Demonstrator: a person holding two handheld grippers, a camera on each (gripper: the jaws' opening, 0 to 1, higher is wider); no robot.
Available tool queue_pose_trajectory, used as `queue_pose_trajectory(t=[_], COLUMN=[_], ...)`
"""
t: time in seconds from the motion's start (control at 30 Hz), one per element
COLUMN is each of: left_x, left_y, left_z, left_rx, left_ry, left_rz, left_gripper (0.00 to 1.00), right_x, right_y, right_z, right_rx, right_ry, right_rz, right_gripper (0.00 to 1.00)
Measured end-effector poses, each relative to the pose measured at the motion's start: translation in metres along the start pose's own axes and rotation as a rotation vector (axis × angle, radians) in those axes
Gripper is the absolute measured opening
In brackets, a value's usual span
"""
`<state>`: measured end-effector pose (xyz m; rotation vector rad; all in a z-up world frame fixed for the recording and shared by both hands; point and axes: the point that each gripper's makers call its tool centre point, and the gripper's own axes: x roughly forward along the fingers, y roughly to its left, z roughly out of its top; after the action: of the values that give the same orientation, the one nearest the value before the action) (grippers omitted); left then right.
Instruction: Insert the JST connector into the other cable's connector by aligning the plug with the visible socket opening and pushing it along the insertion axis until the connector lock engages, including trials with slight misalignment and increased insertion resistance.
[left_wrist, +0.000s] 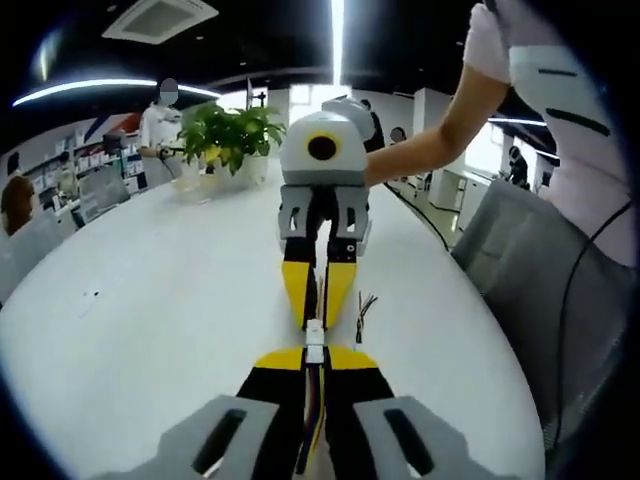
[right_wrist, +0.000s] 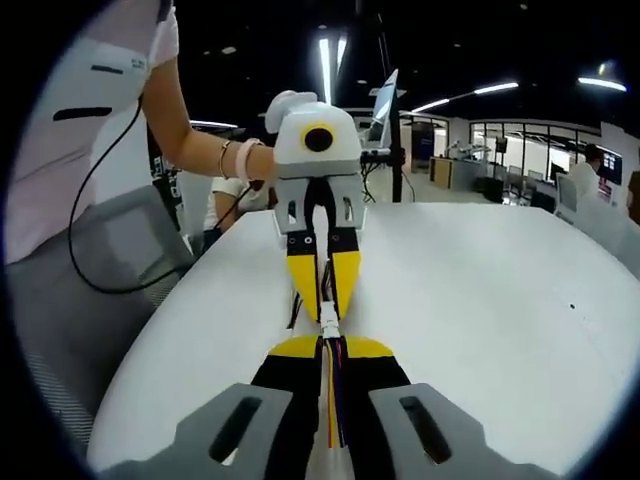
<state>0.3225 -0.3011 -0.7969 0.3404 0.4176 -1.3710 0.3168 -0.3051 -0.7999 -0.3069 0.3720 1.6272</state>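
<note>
White plug (left_wrist: 315, 336) and socket (right_wrist: 328, 322) meet nose to nose above table (left_wrist: 150, 330) near its edge. Left gripper (left_wrist: 314, 357) pinches one cable, right gripper (right_wrist: 331, 345) the other. Step: insertion. Next: straight axial push till lock clicks.

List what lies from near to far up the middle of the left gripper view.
Left hand-held gripper shut on striped cable → white connector → right hand-held gripper → potted plant.

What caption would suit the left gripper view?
Two yellow-tipped tongs, left and right, meet tip to tip over a white table, pressing small white cable connectors together.
</note>
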Motion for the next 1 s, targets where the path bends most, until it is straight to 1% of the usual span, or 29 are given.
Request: queue_pose_trajectory(t=[0.1, 0.13, 0.23, 0.33, 0.5, 0.57, 0.7, 0.77, 0.83, 0.87, 0.9, 1.0], left_x=[-0.001, -0.001, -0.001, 0.000, 0.002, 0.003, 0.004, 0.004, 0.006, 0.006, 0.007, 0.009], left_y=[0.001, 0.000, 0.000, 0.000, 0.000, 0.001, 0.000, 0.002, 0.010, 0.013, 0.015, 0.018], left_z=[0.003, 0.005, 0.004, 0.003, 0.002, 0.000, -0.002, -0.003, -0.005, -0.006, -0.007, -0.011], left_rx=[0.009, 0.002, 0.000, 0.021, 0.028, 0.035, 0.045, 0.053, 0.047, 0.041, 0.045, 0.046], left_ry=[-0.005, -0.015, -0.012, 0.001, 0.007, 0.018, 0.028, 0.033, 0.033, 0.036, 0.040, 0.046], left_rz=[0.000, -0.007, -0.004, -0.004, -0.009, -0.006, -0.021, -0.017, -0.001, 0.008, 0.015, 0.024], left_gripper=[0.00, 0.00, 0.00, 0.00, 0.00, 0.00, 0.00, 0.00, 0.00, 0.00, 0.00, 0.00], right_x=[-0.002, -0.003, -0.002, -0.001, 0.000, 0.002, 0.003, 0.004, 0.006, 0.006, 0.007, 0.011], right_y=[0.000, 0.000, 0.001, 0.001, 0.001, -0.001, 0.000, -0.003, -0.009, -0.012, -0.016, -0.019], right_z=[0.002, 0.003, 0.003, 0.001, -0.001, -0.003, -0.005, -0.005, -0.007, -0.007, -0.008, -0.012], right_rx=[0.013, 0.023, 0.017, 0.017, 0.022, 0.016, 0.013, 0.008, 0.000, 0.012, 0.053, 0.024], right_ry=[-0.010, -0.018, -0.018, -0.011, -0.010, 0.001, 0.005, 0.007, 0.011, 0.009, 0.006, 0.017], right_rz=[0.002, 0.006, 0.007, 0.007, 0.014, 0.005, 0.012, 0.003, -0.017, -0.025, -0.040, -0.043], right_gripper=[0.02, 0.02, 0.02, 0.01, 0.01, 0.01, 0.01, 0.01, 0.02, 0.02, 0.02, 0.02])
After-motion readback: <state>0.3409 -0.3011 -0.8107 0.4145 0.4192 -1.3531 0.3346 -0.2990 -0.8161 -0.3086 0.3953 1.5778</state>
